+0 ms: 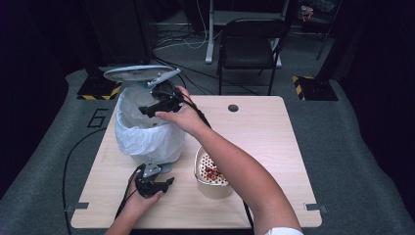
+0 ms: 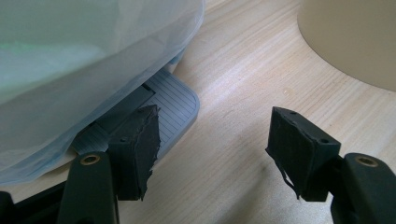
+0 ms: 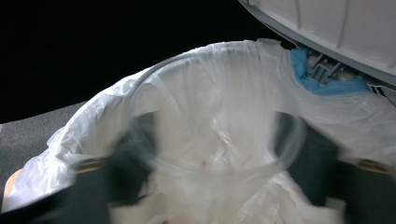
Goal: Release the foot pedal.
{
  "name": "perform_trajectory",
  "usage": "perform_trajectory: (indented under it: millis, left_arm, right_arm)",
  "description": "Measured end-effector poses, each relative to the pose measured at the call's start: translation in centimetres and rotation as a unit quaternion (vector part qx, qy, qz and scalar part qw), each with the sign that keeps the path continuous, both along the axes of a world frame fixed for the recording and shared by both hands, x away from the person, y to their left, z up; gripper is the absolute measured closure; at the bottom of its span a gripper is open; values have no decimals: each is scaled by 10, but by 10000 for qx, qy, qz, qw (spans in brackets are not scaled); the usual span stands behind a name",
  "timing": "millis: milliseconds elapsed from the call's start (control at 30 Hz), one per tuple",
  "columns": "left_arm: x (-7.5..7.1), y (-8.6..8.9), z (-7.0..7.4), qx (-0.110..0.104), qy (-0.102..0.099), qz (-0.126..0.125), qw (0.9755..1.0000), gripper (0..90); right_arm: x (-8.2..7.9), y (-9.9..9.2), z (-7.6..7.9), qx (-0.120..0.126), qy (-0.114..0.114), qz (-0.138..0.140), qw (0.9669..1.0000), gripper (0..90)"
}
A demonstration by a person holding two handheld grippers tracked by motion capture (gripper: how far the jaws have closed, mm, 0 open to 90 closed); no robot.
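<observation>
While our left gripper [image 2: 212,149], jaws spread, presses the grey ribbed pedal [image 2: 161,109], our right gripper [image 1: 159,104] pinches a clear plastic cup [image 3: 215,135] over the white-bagged bin [image 1: 147,132]; next, probably release.

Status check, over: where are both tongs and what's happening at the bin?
Left tongs open, one jaw on the bin's pedal. Lid up. Right tongs over the lined bin, shut on a clear cup. Paper bowl beside, untouched.

The lined bin [image 1: 147,129] occupies the table's [image 1: 264,142] left half with its raised lid [image 1: 139,73] overhanging the far rim, the paper bowl [image 1: 211,174] stands just right of the bin's base, and beyond the bowl the tabletop lies unobstructed.
</observation>
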State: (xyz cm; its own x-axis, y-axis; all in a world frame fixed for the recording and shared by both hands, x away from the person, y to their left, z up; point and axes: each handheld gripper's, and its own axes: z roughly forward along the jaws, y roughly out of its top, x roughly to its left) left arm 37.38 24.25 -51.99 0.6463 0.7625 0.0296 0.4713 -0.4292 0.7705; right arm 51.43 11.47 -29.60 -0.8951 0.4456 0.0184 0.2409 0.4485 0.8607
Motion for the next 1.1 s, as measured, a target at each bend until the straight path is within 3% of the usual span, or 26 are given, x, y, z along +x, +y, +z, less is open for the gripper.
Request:
perform_trajectory:
  millis: [100,267,367,633,767,800,833,933,967,1000,1033,1100]
  left_arm:
    - [0,0,1,42,-19,9,10000,340]
    - [1,1,0,-21,20,-6,10000,341]
    - [0,1,0,-9,-1,-17,10000,341]
    - [0,2,-2,-84,-79,-16,9999,341]
    - [-2,0,-3,-303,70,165,9994,341]
    - [0,3,-1,-104,7,-6,9999,340]
    - [1,4,-1,-80,-53,-36,9999,340]
    - [3,7,-1,-311,35,-34,9995,340]
    - [2,7,-1,-463,112,41,9989,340]
    - [0,7,0,-742,292,209,9966,340]
    - [-1,7,0,-812,278,242,9960,341]
    - [-2,7,2,-817,204,239,9962,340]
  right_arm:
    - [-1,-2,1,160,150,-29,9998,172]
    - [-5,-15,4,214,260,-37,9994,186]
    - [-12,-29,5,90,184,26,9998,209]
    - [-34,-73,11,199,104,31,9997,221]
    - [-41,-95,14,200,22,-84,9998,221]
    - [-44,-102,14,182,-5,-138,9997,221]
    - [-45,-107,14,163,-9,-157,9997,221]
    - [-49,-126,14,102,-110,-390,9991,222]
    - [-49,-130,14,86,-153,-451,9988,228]
    - [-50,-136,14,84,-184,-518,9985,232]
    - [-50,-144,13,63,-97,-611,9981,232]
    - [-52,-152,11,-9,-141,-735,9972,235]
